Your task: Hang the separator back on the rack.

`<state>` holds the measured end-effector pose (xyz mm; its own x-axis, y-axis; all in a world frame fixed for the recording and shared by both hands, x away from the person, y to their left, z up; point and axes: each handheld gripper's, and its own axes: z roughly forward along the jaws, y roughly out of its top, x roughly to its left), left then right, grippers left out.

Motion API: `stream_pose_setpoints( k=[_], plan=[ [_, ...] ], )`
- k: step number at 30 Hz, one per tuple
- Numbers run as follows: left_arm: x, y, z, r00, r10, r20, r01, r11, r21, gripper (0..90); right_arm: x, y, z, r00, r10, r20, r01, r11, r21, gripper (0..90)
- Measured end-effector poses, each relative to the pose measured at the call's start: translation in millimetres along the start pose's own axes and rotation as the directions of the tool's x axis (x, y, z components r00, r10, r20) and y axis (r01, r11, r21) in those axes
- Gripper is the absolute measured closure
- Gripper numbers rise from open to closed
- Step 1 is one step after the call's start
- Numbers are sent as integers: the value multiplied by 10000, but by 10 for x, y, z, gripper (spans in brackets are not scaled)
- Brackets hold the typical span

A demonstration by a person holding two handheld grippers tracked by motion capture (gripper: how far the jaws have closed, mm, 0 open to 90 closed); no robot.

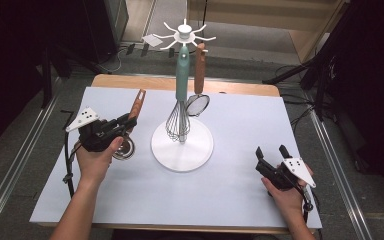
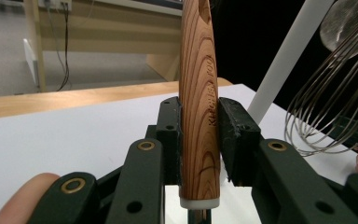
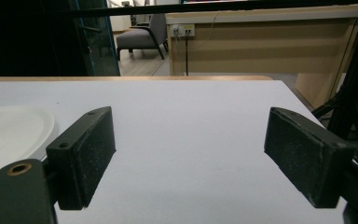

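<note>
Wood-grained and tapered, the handle [image 2: 199, 107] of a small utensil is pinched between the fingers [image 2: 235, 135] of the left gripper [image 1: 111, 129], held low on its length, just above the white collar. In the high view the handle leans up and away toward the rack [image 1: 182, 90], and the utensil's round metal bowl [image 1: 125, 149] sits at the white counter [image 1: 240, 190], left of the rack's disc base [image 1: 182, 149]. A teal-handled whisk [image 1: 181, 95] and a wood-handled strainer [image 1: 198, 87] already hang from the rack's top hooks.

The right gripper [image 1: 272, 161] rests at the counter's right side, fingers spread wide with nothing between them.

Judgement: the step in hand appears to be hanging this utensil on a free hook. The grip looks firm and centred. To do it well, lift straight before travelling, keep the handle's top end leading toward a vacant hook, and steer clear of the whisk wires. Whether the handle has a hanging hole cannot be confirmed.
</note>
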<state>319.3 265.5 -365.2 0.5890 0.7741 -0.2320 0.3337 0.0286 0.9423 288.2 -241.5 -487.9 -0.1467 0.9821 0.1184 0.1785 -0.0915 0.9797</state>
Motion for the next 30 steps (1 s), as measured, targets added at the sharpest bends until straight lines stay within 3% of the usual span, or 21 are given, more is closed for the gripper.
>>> stream_pose_setpoints(
  k=[30],
  plan=[
    [-171,205,-152,9981,343,520,-280,9927,-1176,726,-2,0,3,10000,-2,1,2,10000,13,168]
  ],
)
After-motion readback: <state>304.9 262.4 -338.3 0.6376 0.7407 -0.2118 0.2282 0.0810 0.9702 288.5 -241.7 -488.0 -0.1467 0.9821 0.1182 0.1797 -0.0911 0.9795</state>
